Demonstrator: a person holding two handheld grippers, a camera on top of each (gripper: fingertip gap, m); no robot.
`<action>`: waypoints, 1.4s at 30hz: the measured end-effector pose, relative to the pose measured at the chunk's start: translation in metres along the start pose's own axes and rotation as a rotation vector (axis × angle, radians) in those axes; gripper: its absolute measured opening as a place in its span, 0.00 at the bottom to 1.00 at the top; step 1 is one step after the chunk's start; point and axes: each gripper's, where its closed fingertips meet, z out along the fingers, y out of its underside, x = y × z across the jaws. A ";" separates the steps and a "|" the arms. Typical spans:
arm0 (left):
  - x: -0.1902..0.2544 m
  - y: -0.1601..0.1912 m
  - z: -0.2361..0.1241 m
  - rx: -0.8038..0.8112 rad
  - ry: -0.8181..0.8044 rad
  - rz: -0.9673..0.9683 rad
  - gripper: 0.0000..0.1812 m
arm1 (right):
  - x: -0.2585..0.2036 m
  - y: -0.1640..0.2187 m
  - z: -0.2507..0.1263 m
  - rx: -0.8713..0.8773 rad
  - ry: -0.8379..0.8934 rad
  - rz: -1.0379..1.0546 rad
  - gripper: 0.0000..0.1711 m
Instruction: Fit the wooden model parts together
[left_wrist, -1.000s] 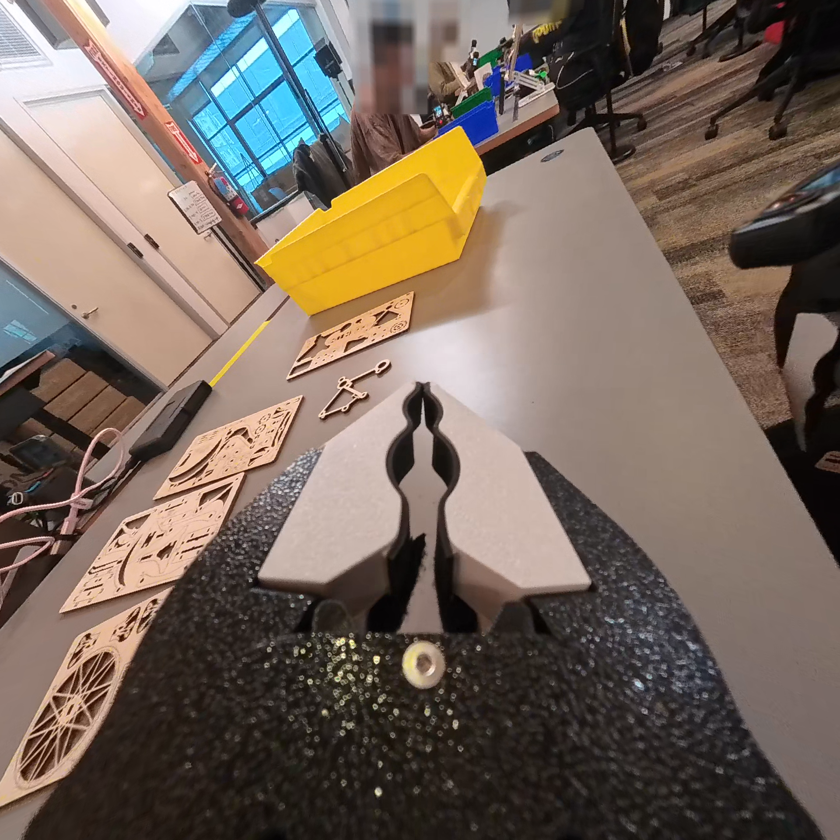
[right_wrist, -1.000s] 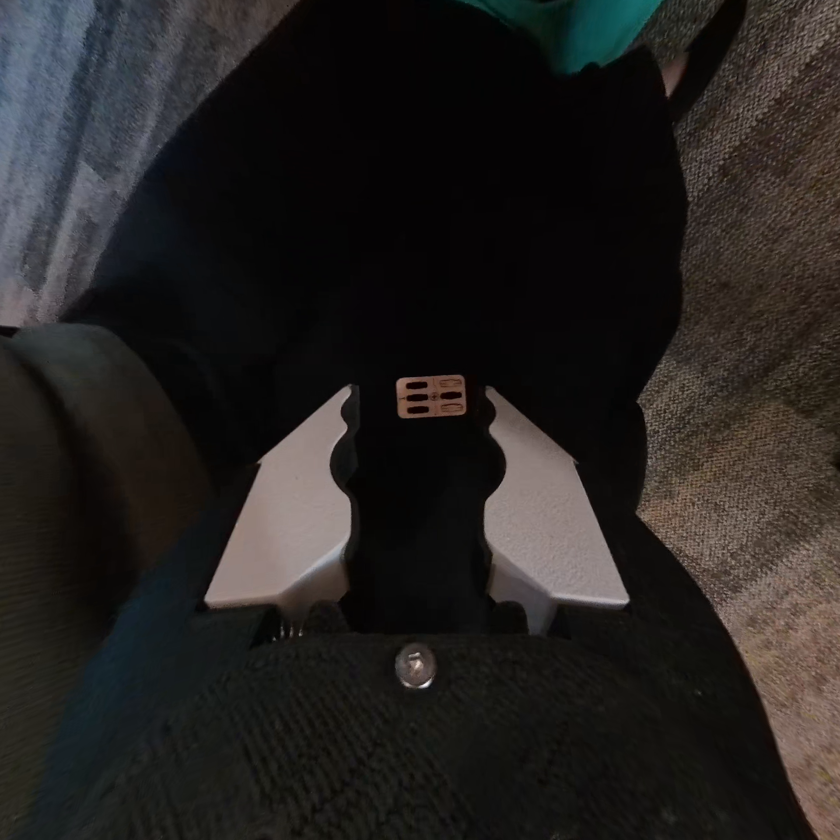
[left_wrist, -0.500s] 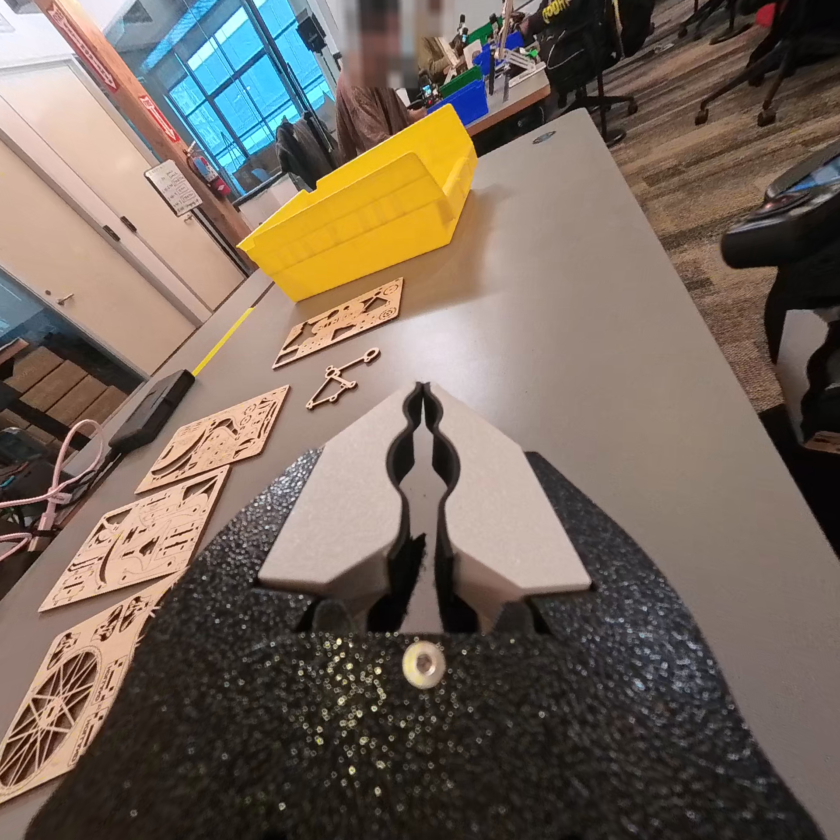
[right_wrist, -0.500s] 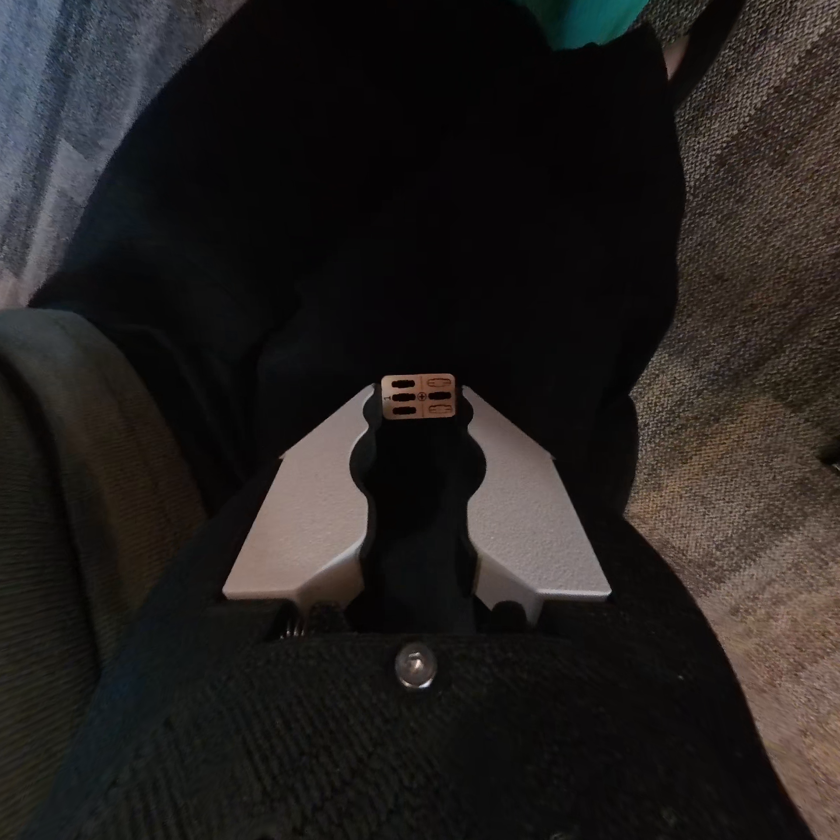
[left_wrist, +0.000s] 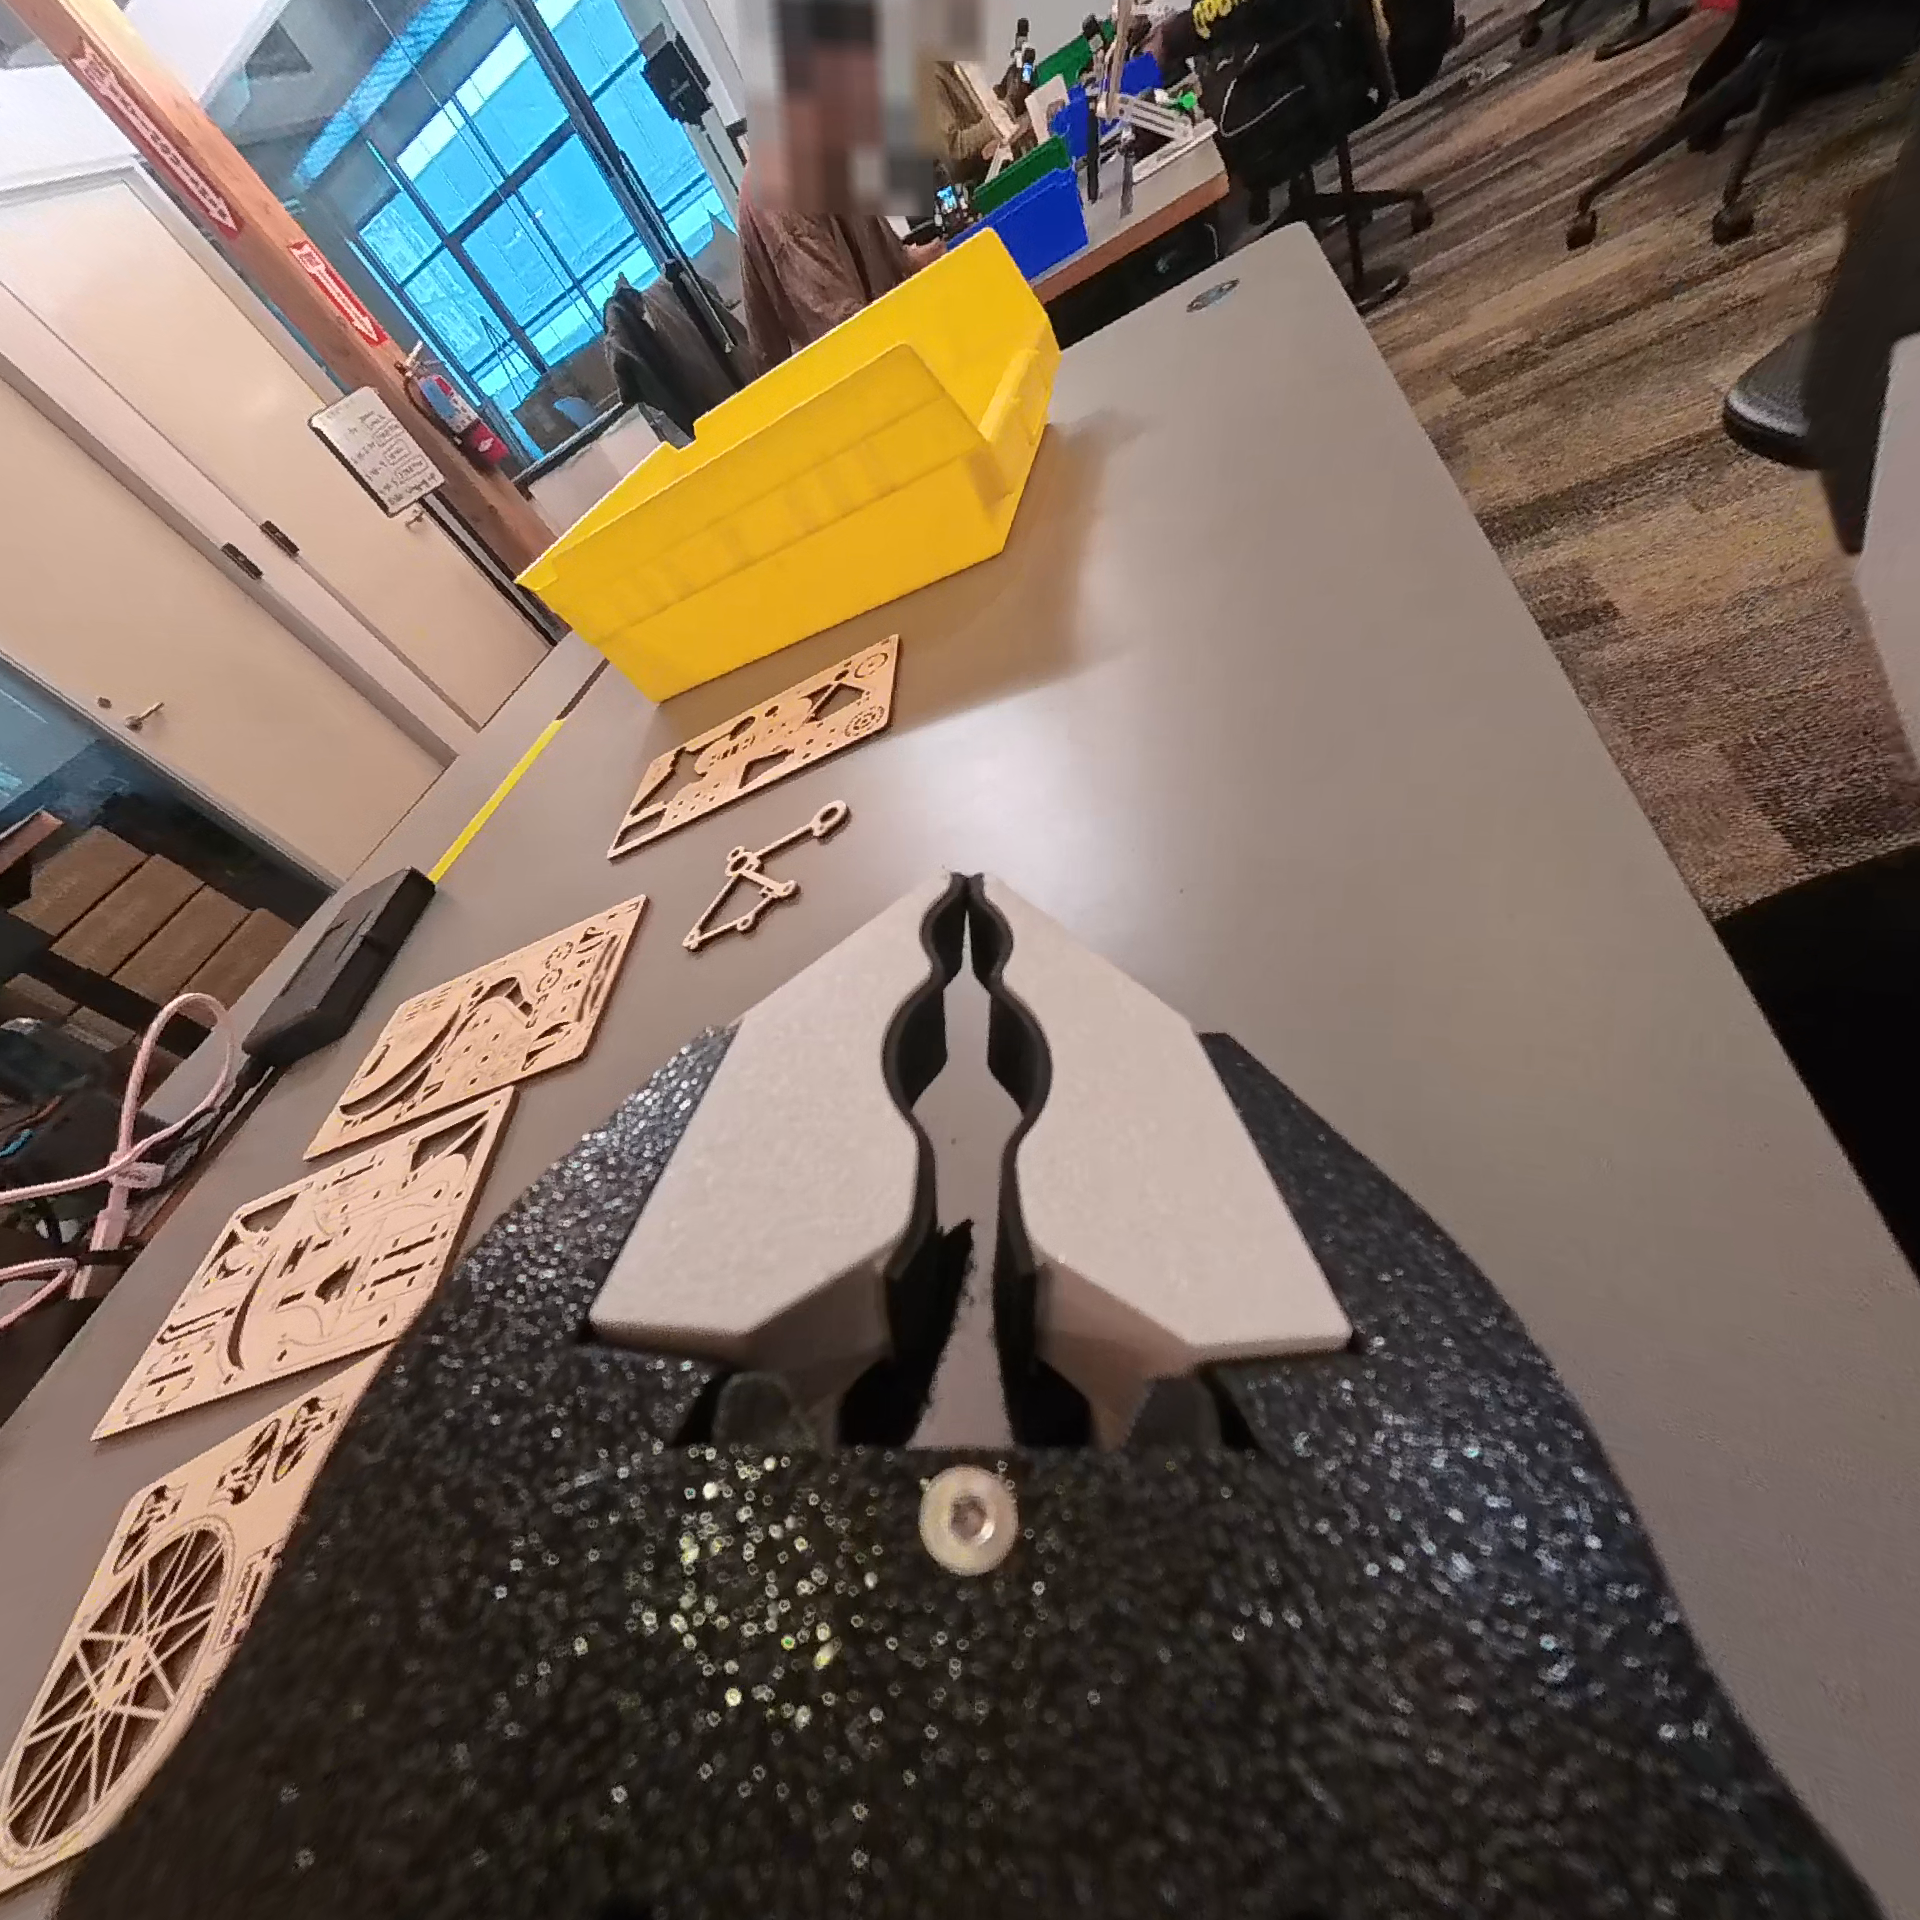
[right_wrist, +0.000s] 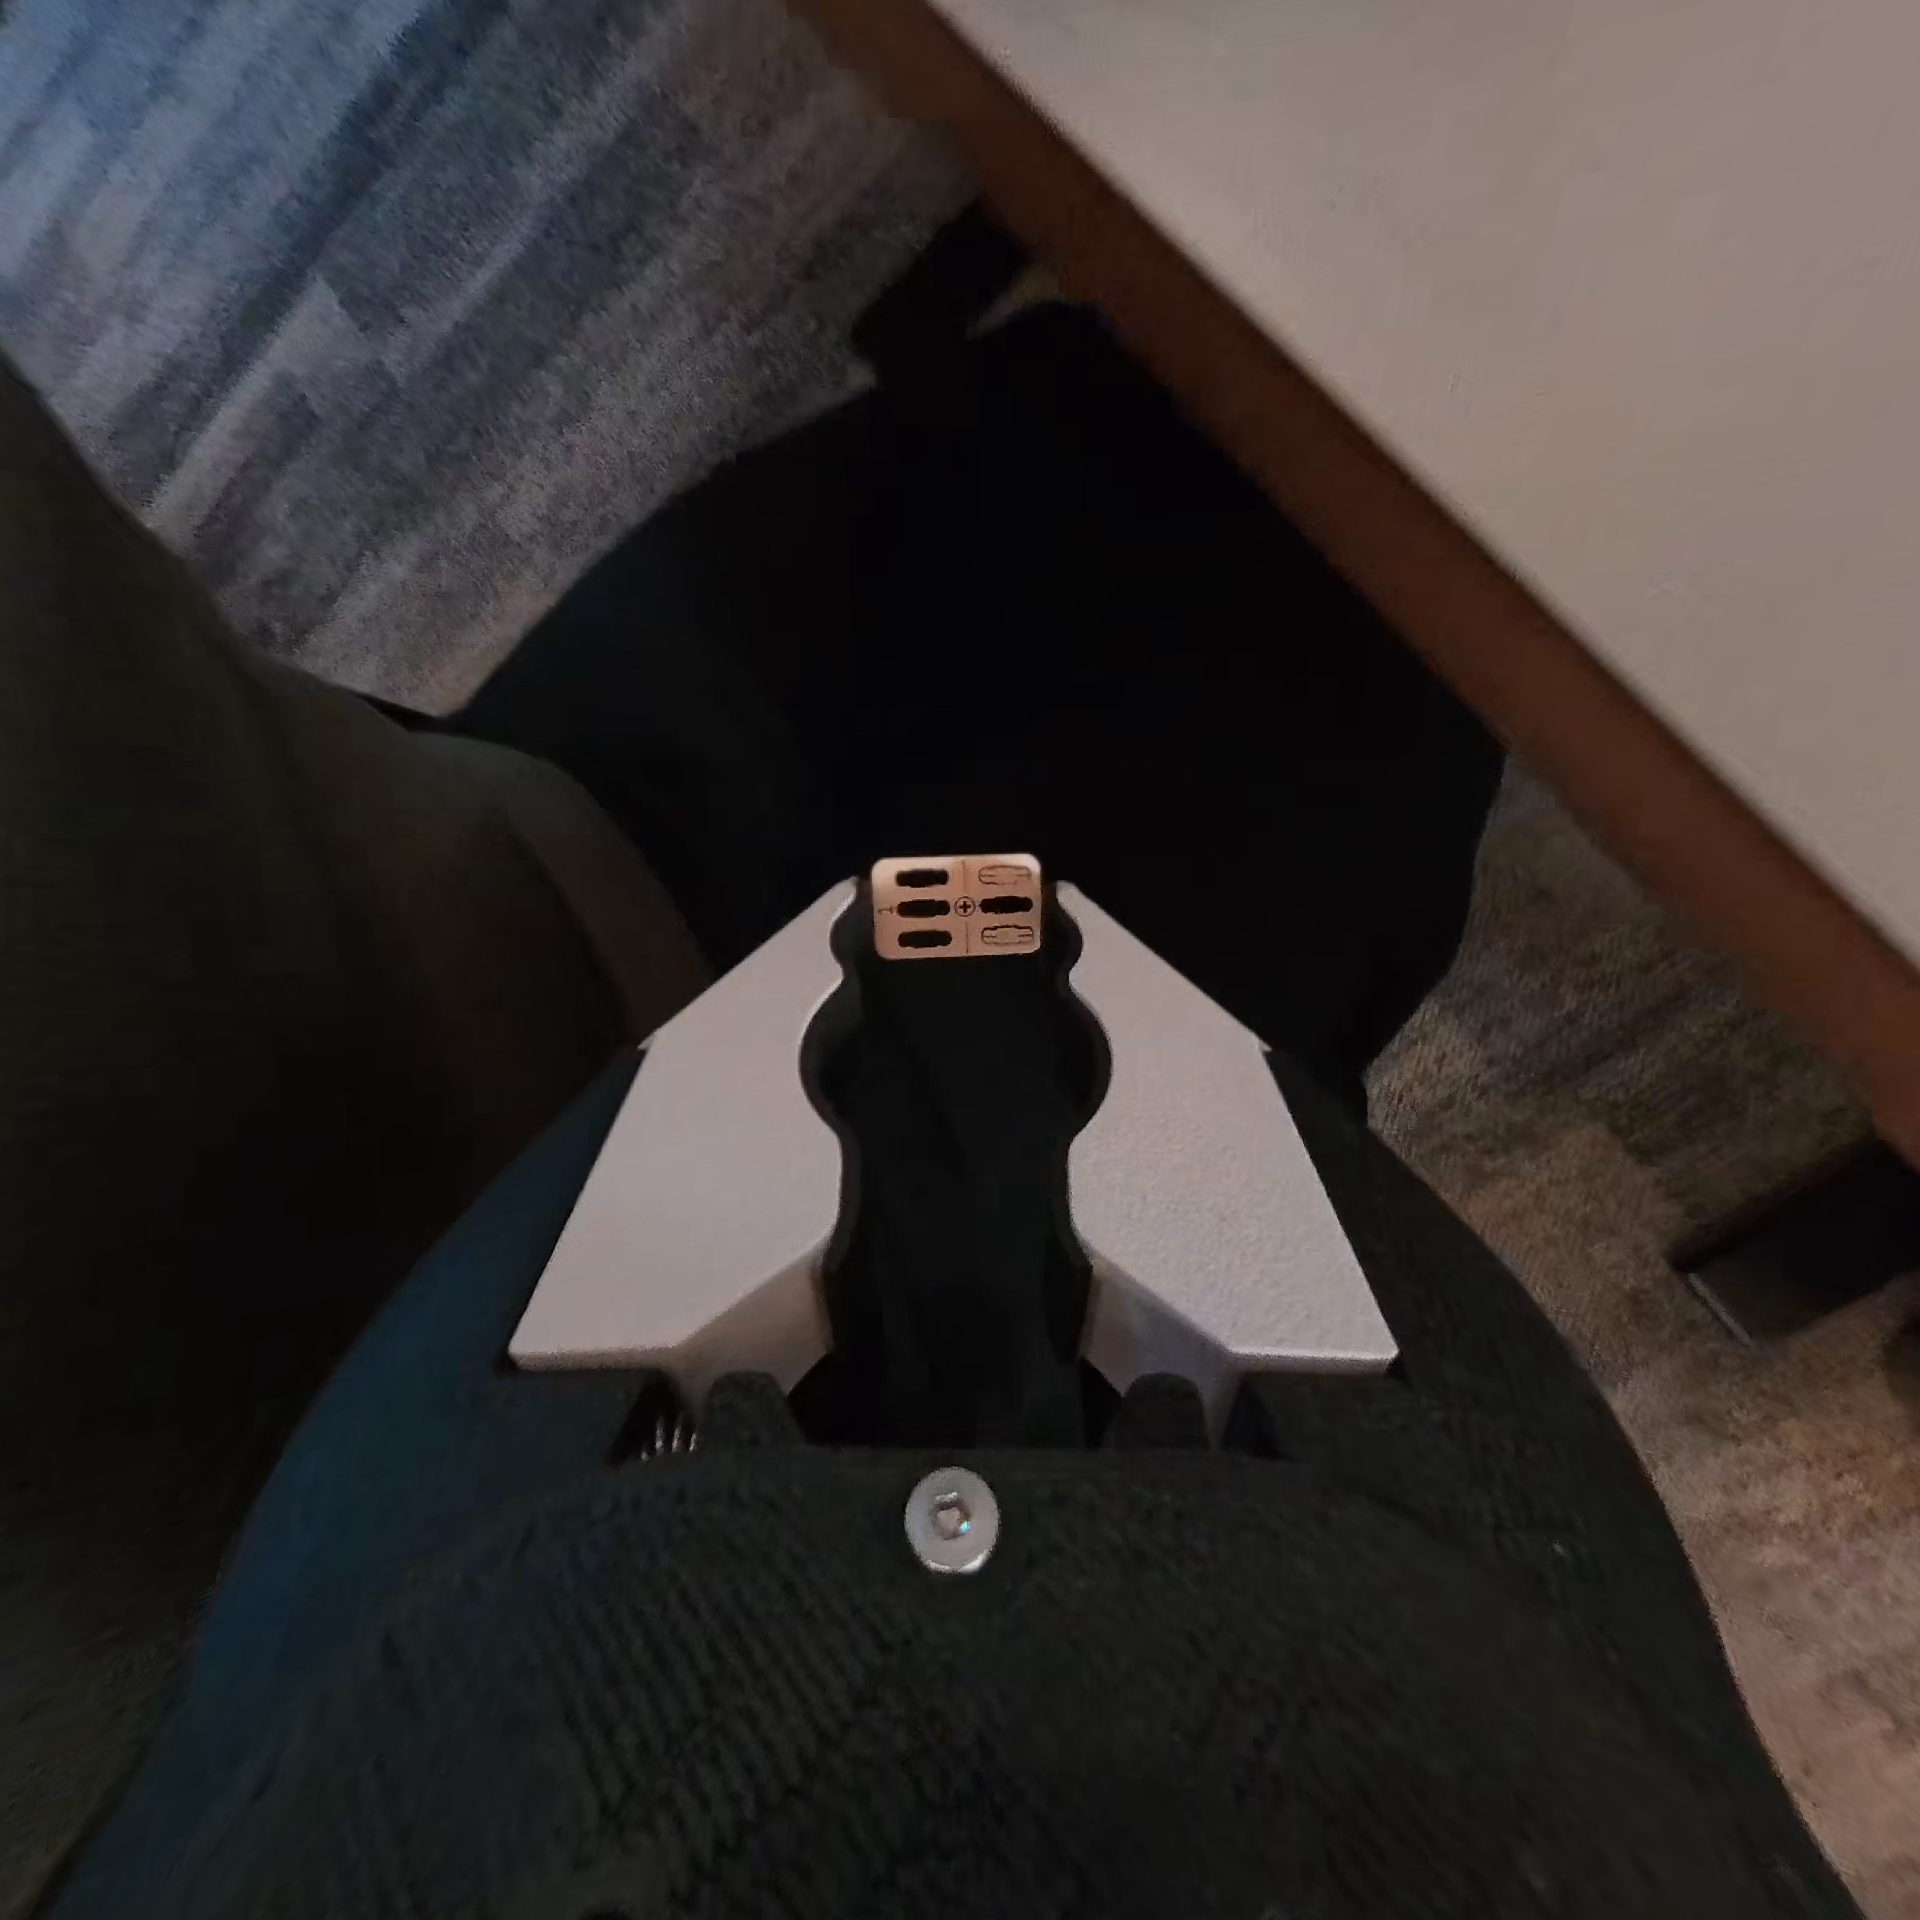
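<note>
yellow bin, contents apparently hidden, on table

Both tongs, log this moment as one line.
left tongs shut, empty, above grey table | right tongs shut on small wooden piece, beside table edge, over carpet

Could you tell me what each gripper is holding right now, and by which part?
The right gripper pinches a small slotted wooden piece by its two side edges. The left gripper is shut and holds nothing.

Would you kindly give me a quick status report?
Left hand-held gripper shut, empty, above grey table. Right hand-held gripper shut on small slotted wooden plate, below table edge. Nothing obstructing.
</note>
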 end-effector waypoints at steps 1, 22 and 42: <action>0.000 0.000 0.000 0.003 0.000 -0.003 0.00 | -0.003 -0.009 -0.005 0.025 -0.009 -0.013 0.18; -0.029 -0.027 -0.027 0.269 0.070 -0.390 0.10 | 0.094 -0.222 -0.058 0.791 0.507 -0.576 0.18; -0.071 0.005 -0.017 0.210 0.027 -0.882 0.10 | 0.101 -0.288 -0.015 0.958 0.399 -1.007 0.18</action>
